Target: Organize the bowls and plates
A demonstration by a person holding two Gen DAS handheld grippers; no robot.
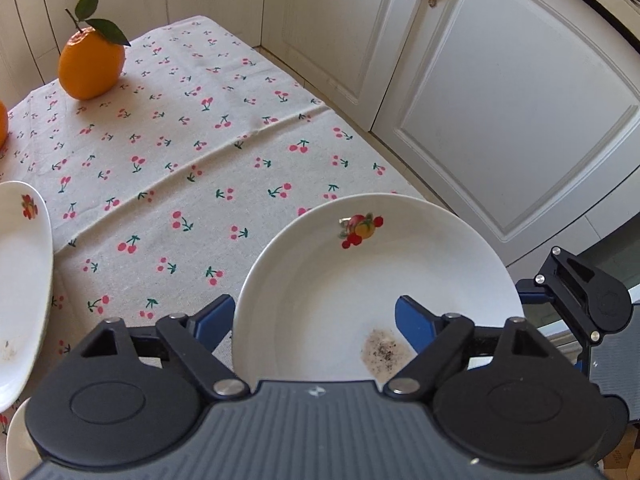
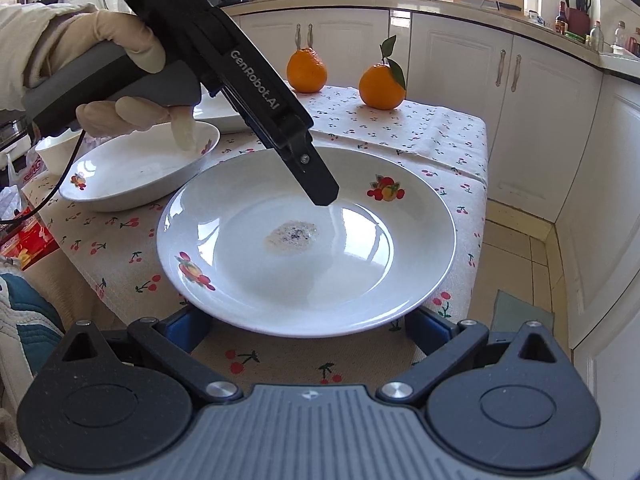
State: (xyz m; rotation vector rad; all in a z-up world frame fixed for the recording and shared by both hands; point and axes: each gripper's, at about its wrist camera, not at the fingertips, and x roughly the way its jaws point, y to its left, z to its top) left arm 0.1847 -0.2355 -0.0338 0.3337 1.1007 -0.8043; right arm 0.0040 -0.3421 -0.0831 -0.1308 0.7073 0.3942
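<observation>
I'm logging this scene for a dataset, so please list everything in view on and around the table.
stained plate: one, white with fruit prints, near table edge
other plates: two, white, left and behind
bowl: one, white, far left
oranges: two, orange, table's far end
tablecloth: one, cream with red cherries, over table
cabinets: white, around table
gloved hand: one, cream, holding left gripper
left gripper: black, blue pads, astride stained plate's rim
right gripper: black, blue pads, open, at plate's near rim

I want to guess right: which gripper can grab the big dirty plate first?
Probably the left gripper: its fingers straddle the rim of the plate, one outside and one inside. The right gripper has its fingertips hidden behind the near rim.
</observation>
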